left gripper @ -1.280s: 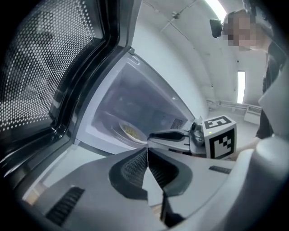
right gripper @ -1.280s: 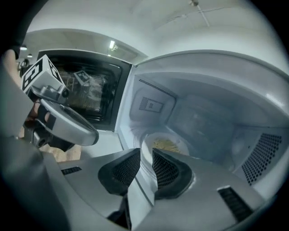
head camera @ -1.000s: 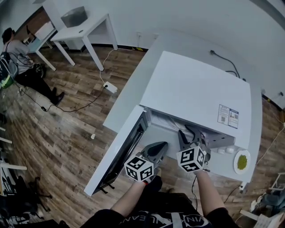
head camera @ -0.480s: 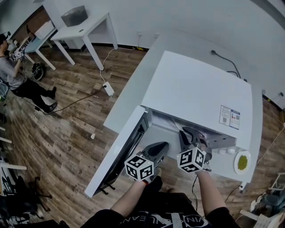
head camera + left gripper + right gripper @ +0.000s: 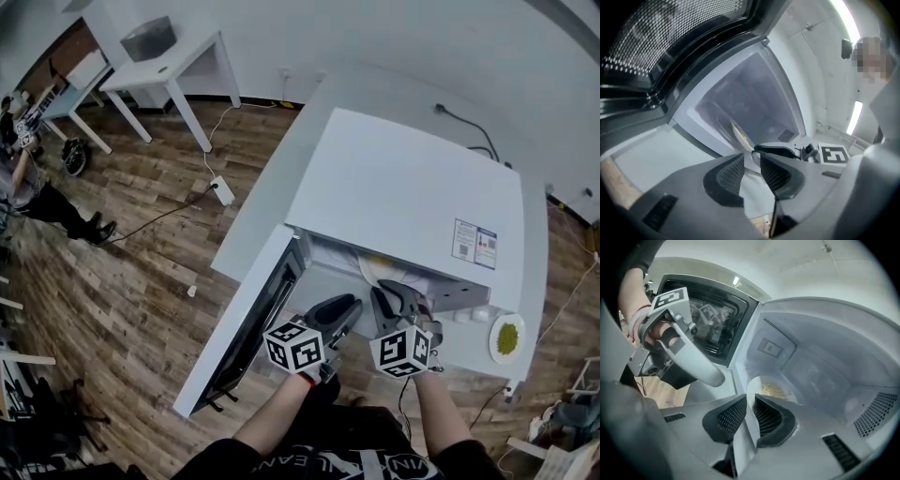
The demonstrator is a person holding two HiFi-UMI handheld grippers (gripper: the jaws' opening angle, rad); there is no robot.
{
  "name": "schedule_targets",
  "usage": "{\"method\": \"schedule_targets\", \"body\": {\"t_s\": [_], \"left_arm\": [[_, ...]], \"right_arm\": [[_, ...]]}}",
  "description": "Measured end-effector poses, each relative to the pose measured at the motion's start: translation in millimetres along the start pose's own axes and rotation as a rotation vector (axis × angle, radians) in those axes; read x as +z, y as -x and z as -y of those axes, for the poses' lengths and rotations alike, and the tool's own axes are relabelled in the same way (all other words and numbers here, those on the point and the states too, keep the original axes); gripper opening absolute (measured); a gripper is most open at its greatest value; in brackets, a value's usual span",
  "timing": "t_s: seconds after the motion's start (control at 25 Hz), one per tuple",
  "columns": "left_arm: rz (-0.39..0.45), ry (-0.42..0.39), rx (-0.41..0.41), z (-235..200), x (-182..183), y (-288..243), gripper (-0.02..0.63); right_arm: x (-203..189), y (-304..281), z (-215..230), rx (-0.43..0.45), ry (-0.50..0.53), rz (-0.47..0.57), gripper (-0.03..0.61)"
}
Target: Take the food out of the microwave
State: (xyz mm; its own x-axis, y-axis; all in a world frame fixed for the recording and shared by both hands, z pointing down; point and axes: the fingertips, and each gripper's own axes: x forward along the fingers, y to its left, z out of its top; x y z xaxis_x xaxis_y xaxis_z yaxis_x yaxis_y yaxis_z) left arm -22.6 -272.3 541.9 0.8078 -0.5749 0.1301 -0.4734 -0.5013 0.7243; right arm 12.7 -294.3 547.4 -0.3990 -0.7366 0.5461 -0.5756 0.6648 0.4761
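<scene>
Your right gripper (image 5: pixel 750 401) is reaching into the open microwave (image 5: pixel 412 187), and its jaws are pinching the near rim of the plate (image 5: pixel 773 387). The plate is sitting on the oven floor with a pile of pale noodles (image 5: pixel 774 391) on it, so the food is still inside. Your left gripper (image 5: pixel 751 159) is hanging just beside the right one at the mouth of the oven. Its jaws are sitting nearly together and I can't see anything held between them. The door (image 5: pixel 251 333) is swinging wide open to your left.

The microwave is taking up most of a white counter (image 5: pixel 272 197). On the counter's right end, a small plate with something green (image 5: pixel 507 338) is sitting next to the oven.

Around it the wood floor (image 5: pixel 141 272) is showing, with a power strip (image 5: pixel 222 190) and its cable lying on it. A white table (image 5: pixel 159 67) is standing by the far wall, and a person (image 5: pixel 23 187) is at the far left edge.
</scene>
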Motion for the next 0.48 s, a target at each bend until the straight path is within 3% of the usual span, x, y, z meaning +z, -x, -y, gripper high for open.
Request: {"method": "schedule_targets", "body": {"t_s": [0.48], "left_arm": [[0.117,0.293,-0.048,-3.2,8.0,-19.3,0.097]], "right_arm": [[0.4,16.4,-16.5,0.046,0.019,0.04,0.067]]}}
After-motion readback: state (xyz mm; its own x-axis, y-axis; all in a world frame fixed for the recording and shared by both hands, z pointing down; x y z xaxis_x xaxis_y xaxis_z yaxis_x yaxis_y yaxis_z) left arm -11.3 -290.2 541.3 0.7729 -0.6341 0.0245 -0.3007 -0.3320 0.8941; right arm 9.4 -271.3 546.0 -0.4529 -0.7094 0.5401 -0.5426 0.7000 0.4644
